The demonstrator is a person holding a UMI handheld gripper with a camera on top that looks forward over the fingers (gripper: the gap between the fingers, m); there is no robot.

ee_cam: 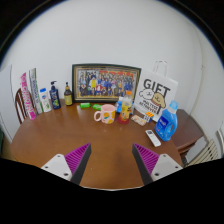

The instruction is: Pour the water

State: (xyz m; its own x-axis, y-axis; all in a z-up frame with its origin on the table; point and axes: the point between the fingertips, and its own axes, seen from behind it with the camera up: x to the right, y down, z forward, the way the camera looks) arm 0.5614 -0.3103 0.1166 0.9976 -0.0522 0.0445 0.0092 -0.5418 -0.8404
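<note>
Wooden surface fills most of my view, everything on it well ahead of me. Framed group photo stands against the wall at the back, white gift bag to its right. Blue jug-like bottle sits right of the bag, nearest my claw; pink mug sits mid-surface in front of the photo. A row of bottles stands left of the frame.

Claw is released, pads spread wide, nothing between them.

I can't tell which vessel holds the water; my guess is the blue bottle pours into the mug. Risks: picking the wrong container, clipping the gift bag on approach, knocking small items crowded beside the mug, or spilling onto the photo.
</note>
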